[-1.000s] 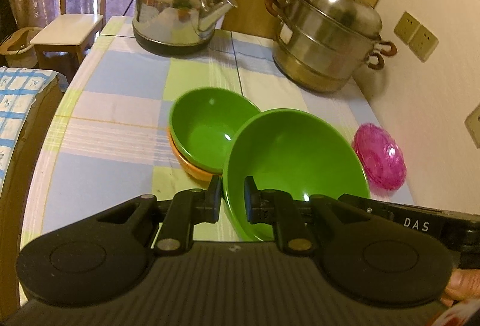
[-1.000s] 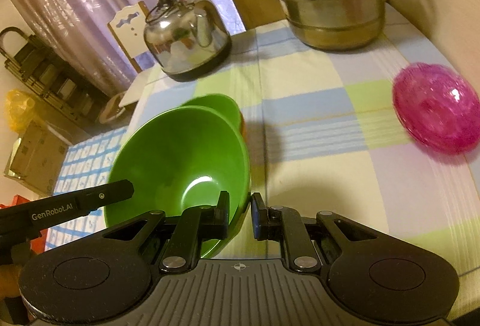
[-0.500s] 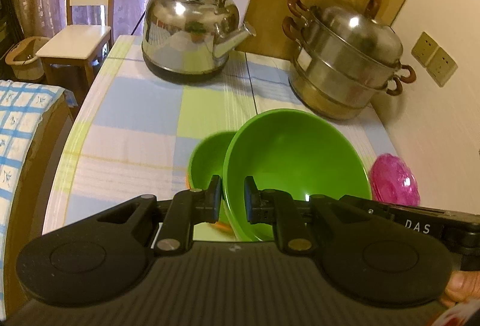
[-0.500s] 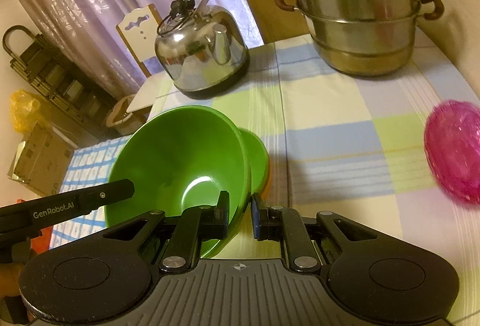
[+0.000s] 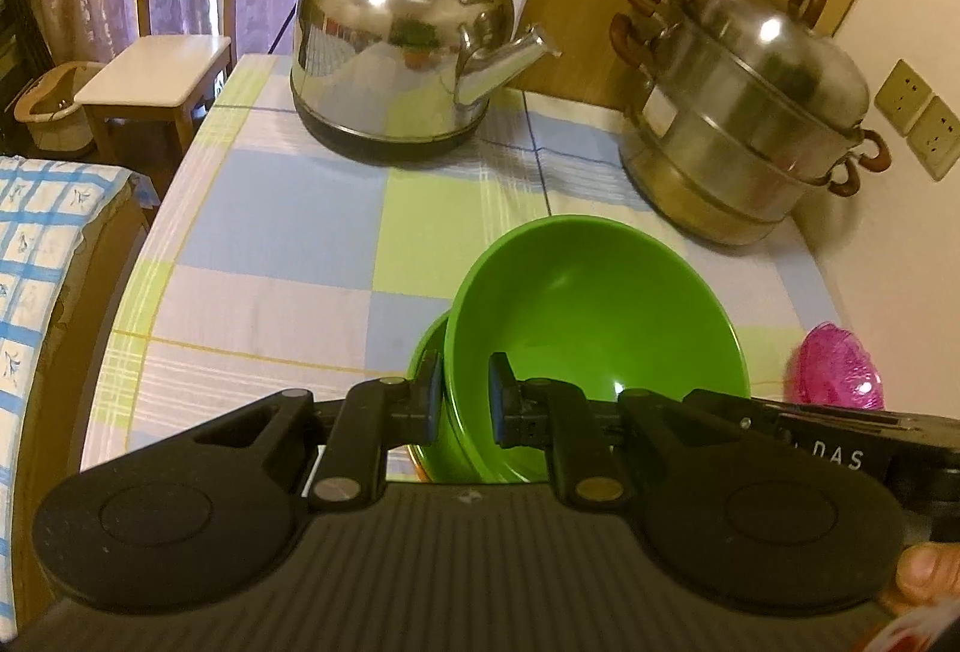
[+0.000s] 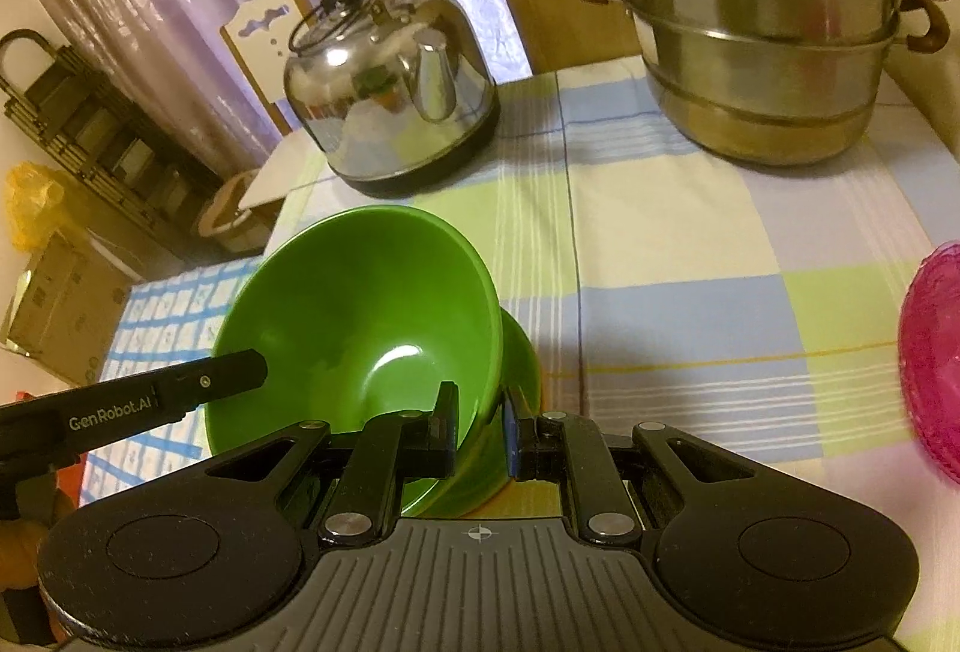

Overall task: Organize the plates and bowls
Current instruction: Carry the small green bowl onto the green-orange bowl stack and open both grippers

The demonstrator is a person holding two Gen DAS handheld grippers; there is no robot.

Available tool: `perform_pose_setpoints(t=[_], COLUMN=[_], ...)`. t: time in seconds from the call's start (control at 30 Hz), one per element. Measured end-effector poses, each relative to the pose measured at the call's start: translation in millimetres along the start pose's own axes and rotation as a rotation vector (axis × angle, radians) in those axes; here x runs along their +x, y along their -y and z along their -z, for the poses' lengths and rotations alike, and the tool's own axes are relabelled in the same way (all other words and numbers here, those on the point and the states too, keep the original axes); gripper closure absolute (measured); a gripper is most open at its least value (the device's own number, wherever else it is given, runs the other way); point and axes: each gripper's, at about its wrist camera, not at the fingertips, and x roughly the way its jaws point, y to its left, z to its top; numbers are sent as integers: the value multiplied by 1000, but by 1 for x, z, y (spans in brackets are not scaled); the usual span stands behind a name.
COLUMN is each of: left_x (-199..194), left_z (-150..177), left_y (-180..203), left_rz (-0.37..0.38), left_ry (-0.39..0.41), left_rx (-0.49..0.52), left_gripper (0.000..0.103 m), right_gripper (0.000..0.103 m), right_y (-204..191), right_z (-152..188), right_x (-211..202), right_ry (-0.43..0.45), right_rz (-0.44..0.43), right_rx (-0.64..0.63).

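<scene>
The large green bowl (image 5: 591,316) travelled left and came over the smaller green bowl (image 5: 429,352), covering it.

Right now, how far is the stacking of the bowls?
Done: a smaller green bowl already sits nested in an orange one.
In hand: the left gripper and right gripper both clamp the rim of the large green bowl, tilted over that stack.
Left: lowering it in; the pink bowl waits apart.
</scene>
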Motion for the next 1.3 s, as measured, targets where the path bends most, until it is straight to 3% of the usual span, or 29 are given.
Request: perform_pose_setpoints(t=[0.43, 0.97, 1.0, 1.07, 1.1, 1.13, 1.3], left_x=[28, 43, 43, 42, 41, 40, 36], left_z=[8, 17, 17, 17, 17, 17, 20], left_y=[-4, -5, -5, -5, -5, -6, -7], left_rz=[-39, -57, -52, -45, -43, -42, -33], left_ry=[-16, -25, -21, -16, -12, -10, 0], left_rx=[37, 71, 71, 62, 61, 60, 40], left_gripper=[90, 89, 89, 86, 85, 85, 84], right_gripper=[88, 88, 84, 64, 46, 41, 41], right_y=[3, 0, 0, 0, 2, 3, 10], right_z=[8, 10, 10, 10, 11, 11, 13], right_x=[33, 44, 44, 45, 43, 41, 35], right_ry=[-40, -45, -46, -49, -37, -21, -9], right_rz=[25, 58, 60, 38, 27, 24, 17], right_rx=[-34, -75, -87, -95, -86, -82, -59])
